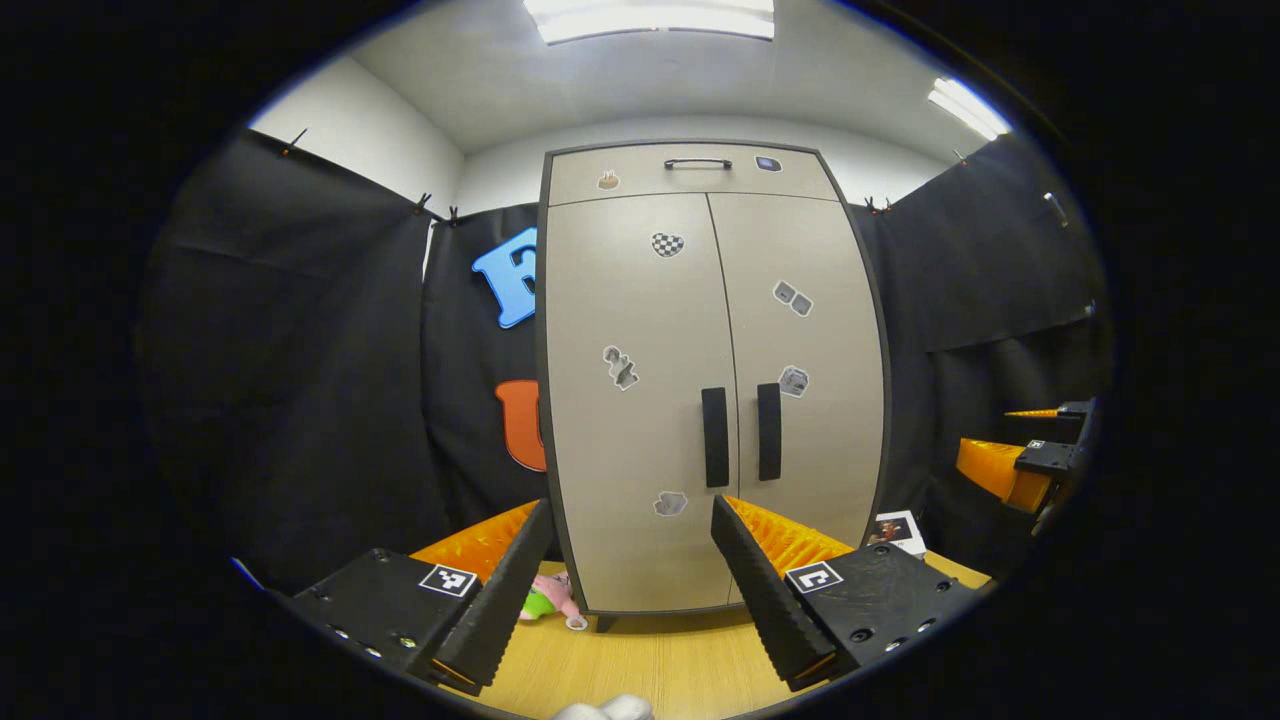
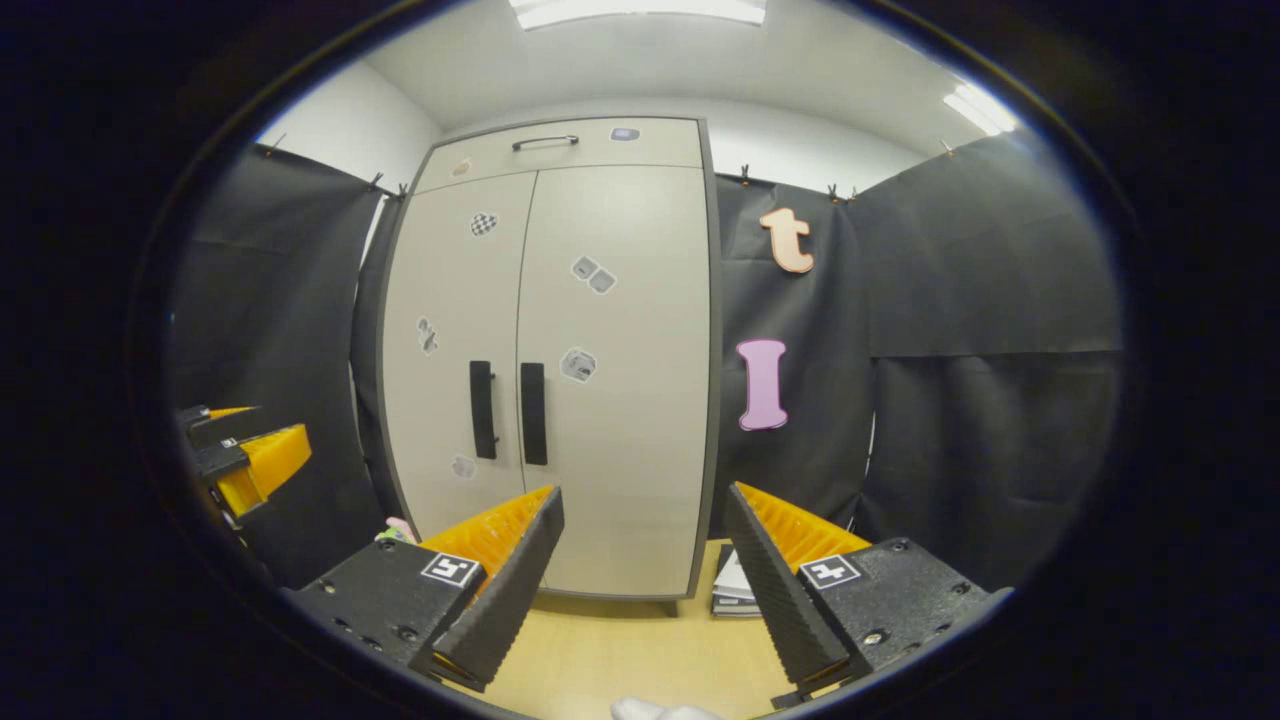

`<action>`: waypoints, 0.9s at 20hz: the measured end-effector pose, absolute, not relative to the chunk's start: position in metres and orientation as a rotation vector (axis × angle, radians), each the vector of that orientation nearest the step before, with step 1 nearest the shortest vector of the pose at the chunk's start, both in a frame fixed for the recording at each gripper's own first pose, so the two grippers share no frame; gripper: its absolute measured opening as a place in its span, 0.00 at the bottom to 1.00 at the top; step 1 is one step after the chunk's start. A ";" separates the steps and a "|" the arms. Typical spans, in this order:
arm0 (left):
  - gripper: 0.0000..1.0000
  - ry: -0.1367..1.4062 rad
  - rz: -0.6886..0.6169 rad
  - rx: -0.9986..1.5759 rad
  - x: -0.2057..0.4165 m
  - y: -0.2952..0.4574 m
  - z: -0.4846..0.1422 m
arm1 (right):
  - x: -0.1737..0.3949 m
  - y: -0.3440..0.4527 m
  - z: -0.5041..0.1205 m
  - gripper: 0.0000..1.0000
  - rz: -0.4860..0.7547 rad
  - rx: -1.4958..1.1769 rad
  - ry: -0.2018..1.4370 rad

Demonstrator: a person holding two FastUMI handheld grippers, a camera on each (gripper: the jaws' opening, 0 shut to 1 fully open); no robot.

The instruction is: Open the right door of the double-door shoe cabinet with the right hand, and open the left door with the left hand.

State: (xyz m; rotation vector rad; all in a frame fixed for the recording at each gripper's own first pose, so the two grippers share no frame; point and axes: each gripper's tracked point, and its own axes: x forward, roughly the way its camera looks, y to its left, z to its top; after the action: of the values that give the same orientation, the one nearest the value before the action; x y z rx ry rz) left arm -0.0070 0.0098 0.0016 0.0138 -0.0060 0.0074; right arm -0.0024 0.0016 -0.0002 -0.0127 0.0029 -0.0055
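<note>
Facing the shoe cabinet (image 1: 712,380) from the near side of the table (image 1: 650,665), we log both sets of tongs as spread wide and holding nothing.

Item one, the cabinet: beige, dark-edged, upright at the far end of the wooden table, both doors shut. The left door (image 1: 635,400) and right door (image 1: 800,370) meet at a centre seam, with the left handle (image 1: 714,437) and right handle (image 1: 768,431) just beside each other either side of it, black and vertical. A shallow top panel carries a horizontal black handle (image 1: 697,163). Small stickers dot the doors.

Item two, the left tongs (image 1: 630,585): fingers apart, well short of the cabinet, pointed at its lower left door. In the right gripper view we see them at the left edge (image 2: 245,455).

Item three, the right tongs (image 2: 645,575): likewise wide, aimed at the lower right door (image 2: 615,380) and its handle (image 2: 533,413). In the left gripper view they sit at the far right (image 1: 1030,450).

Sundries: a pink and green soft toy (image 1: 548,598) at the cabinet's left foot; a picture card (image 1: 897,530) at its right foot; a stack of booklets (image 2: 735,590) on the table there.
</note>
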 end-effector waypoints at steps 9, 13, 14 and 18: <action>0.96 0.010 0.022 0.035 -0.013 0.017 -0.009 | -0.001 0.003 -0.002 1.00 0.015 -0.029 0.013; 0.96 0.018 0.026 0.033 -0.013 0.023 -0.011 | 0.001 0.006 -0.002 1.00 0.029 -0.037 0.004; 0.96 0.016 0.028 0.035 -0.015 0.025 -0.011 | 0.003 0.007 -0.003 1.00 0.034 -0.037 0.008; 0.96 0.015 0.041 0.043 -0.024 0.031 -0.009 | 0.027 0.018 0.010 1.00 0.042 -0.033 -0.002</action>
State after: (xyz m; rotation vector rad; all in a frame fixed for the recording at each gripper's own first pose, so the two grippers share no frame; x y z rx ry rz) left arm -0.0245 0.0308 -0.0091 0.0426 0.0150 0.0408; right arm 0.0269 0.0181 0.0104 -0.0333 -0.0024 0.0417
